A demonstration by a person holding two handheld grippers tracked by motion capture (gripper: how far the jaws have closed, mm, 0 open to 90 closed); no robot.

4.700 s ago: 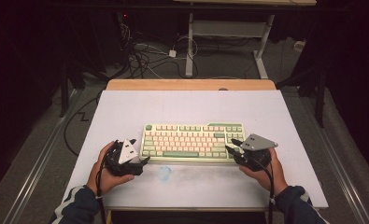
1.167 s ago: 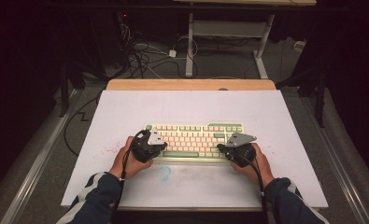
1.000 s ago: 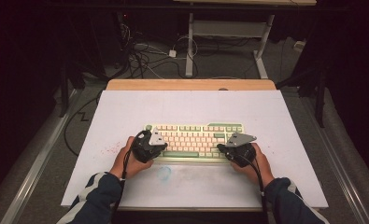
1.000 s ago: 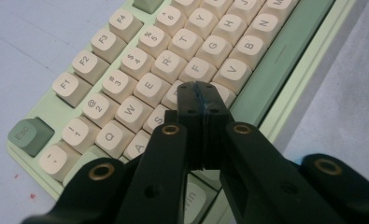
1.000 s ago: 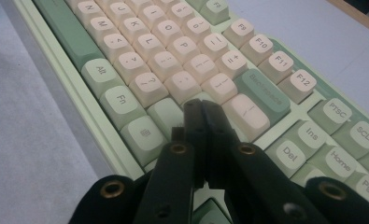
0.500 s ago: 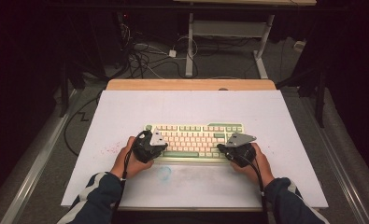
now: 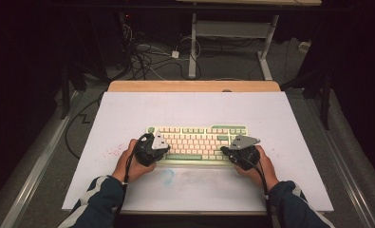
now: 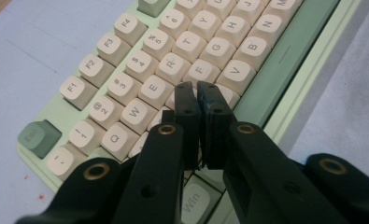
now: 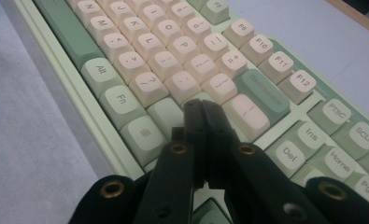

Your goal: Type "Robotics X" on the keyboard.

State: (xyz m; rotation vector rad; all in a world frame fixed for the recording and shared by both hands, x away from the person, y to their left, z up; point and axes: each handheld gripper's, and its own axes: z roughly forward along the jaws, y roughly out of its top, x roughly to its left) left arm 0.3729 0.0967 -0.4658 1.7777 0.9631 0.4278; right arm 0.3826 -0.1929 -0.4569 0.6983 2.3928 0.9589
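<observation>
Keyboard lies on the desk; left gripper and right gripper hover over its keys, fingers closed, holding nothing.

Matt plastic keycaps, cream and sage, on the keyboard, its pale-green case smooth. Black tongs look like matt plastic with ribbed pads and brass-coloured rivets. The counter wears a dull white sheet, with bare wood along its far edge.

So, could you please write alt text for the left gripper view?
The left gripper, its black jaws shut, hovers over the cream letter keys of a pale green keyboard, near D and F. The keyboard lies on a white table surface.
</observation>
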